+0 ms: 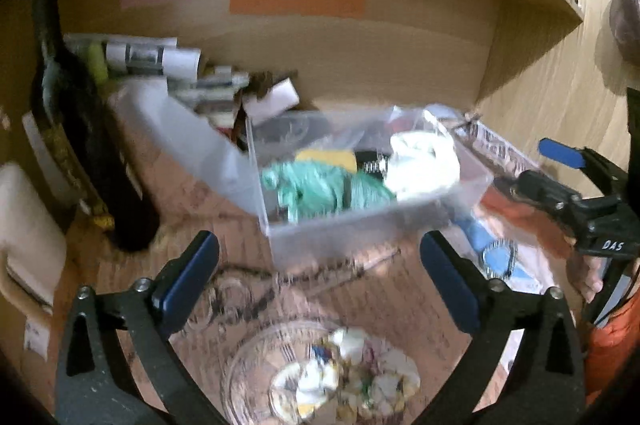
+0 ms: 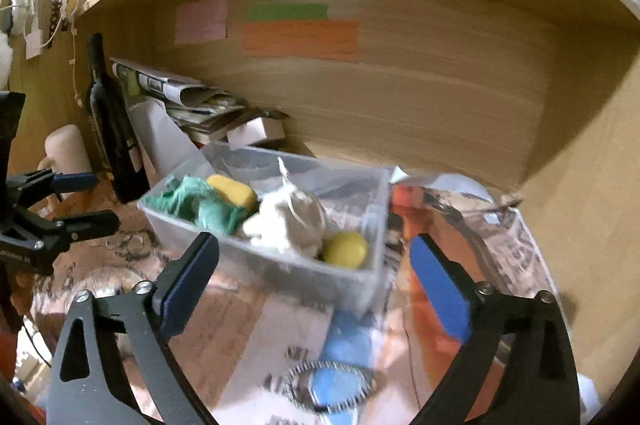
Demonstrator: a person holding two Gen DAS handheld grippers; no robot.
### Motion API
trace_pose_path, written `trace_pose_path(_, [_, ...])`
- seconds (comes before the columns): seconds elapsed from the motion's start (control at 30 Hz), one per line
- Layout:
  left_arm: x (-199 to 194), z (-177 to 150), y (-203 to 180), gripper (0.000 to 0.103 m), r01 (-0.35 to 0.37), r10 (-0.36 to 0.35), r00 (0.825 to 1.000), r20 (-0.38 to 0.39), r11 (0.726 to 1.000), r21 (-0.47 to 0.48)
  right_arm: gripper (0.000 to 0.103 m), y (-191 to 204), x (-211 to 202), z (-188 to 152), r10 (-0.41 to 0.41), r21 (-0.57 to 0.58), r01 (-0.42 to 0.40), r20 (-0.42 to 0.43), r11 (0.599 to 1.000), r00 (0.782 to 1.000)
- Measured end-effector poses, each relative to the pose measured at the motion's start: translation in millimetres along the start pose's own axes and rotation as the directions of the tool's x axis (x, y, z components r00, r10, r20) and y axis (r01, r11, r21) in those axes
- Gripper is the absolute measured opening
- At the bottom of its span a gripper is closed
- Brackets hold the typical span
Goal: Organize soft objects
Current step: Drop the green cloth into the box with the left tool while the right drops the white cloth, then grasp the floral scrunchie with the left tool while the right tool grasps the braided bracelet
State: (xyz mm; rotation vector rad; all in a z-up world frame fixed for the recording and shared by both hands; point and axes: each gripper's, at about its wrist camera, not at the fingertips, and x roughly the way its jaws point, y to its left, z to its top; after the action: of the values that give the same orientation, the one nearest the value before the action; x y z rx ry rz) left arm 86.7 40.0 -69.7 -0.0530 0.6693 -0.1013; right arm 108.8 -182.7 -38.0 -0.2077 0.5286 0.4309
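Observation:
A clear plastic bin (image 1: pixel 360 233) (image 2: pixel 352 285) stands on the desk ahead of both grippers. It holds a green cloth (image 1: pixel 320 189) (image 2: pixel 196 205), a yellow sponge (image 1: pixel 328 159) (image 2: pixel 234 191), a white cloth bundle (image 1: pixel 424 165) (image 2: pixel 288 221) and a yellow ball (image 2: pixel 346 249). My left gripper (image 1: pixel 320 277) is open and empty just in front of the bin. My right gripper (image 2: pixel 316 285) is open and empty at the bin's near wall. It also shows in the left wrist view (image 1: pixel 540 169), to the right of the bin.
A dark wine bottle (image 1: pixel 88 153) (image 2: pixel 116 129) stands at the left. Rolled papers and boxes (image 1: pixel 160 61) (image 2: pixel 192 97) pile behind the bin. A glass bowl (image 1: pixel 328 377) with wrappers sits under my left gripper. A blue watch (image 2: pixel 340 381) (image 1: pixel 496 257) lies on magazines.

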Motion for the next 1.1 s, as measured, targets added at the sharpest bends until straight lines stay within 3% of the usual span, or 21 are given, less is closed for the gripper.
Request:
trace_pose_path(0.27, [1, -39, -11, 0.102, -0.021, 0.023, 0.997, -0.075, 0.999, 0.032, 0.097, -9, 10, -47, -0.017, 0.047, 0.024, -0.141, 0.999, 0.990])
trace_pose_path(0.43, [4, -54, -19, 0.102, 0.007, -0.005, 0.993, -0.115, 1.000, 0.020, 0.097, -17, 26, -73, 0.032, 0.138, 0.000, -0.227, 0.990, 0.973])
trace_pose_path(0.7, [24, -82, -26, 0.102, -0.003, 0.004, 0.980, -0.197, 1.000, 0.006, 0.095, -11, 35, -84, 0.031, 0.128, 0.004, -0.271, 0.992, 0.962])
trace_pose_path(0.77, [28, -87, -24, 0.102, -0.042, 0.042, 0.980, -0.197, 0.999, 0.002, 0.087, -8, 37, -85, 0.015, 0.108, 0.016, -0.280, 0.994, 0.960])
trace_pose_path(0.83, [28, -89, -23, 0.102, -0.070, 0.070, 0.981, -0.183, 0.998, 0.003, 0.071, -7, 38, -86, -0.012, 0.094, 0.040, -0.281, 0.995, 0.960])
trace_pose_path(0.93, [27, -91, -20, 0.102, -0.089, 0.088, 0.982, -0.166, 0.996, 0.002, 0.056, -9, 38, -86, -0.027, 0.102, 0.057, -0.274, 0.993, 0.961])
trace_pose_path(1.03, [25, -92, -16, 0.089, -0.093, 0.091, 0.984, -0.151, 0.996, -0.008, 0.039, -14, 37, -86, -0.029, 0.122, 0.063, -0.264, 0.991, 0.964])
trace_pose_path(1.1, [24, -91, -15, 0.075, -0.104, 0.103, 0.984, -0.147, 0.995, 0.001, 0.030, -17, 38, -86, -0.024, 0.133, 0.061, -0.260, 0.989, 0.965])
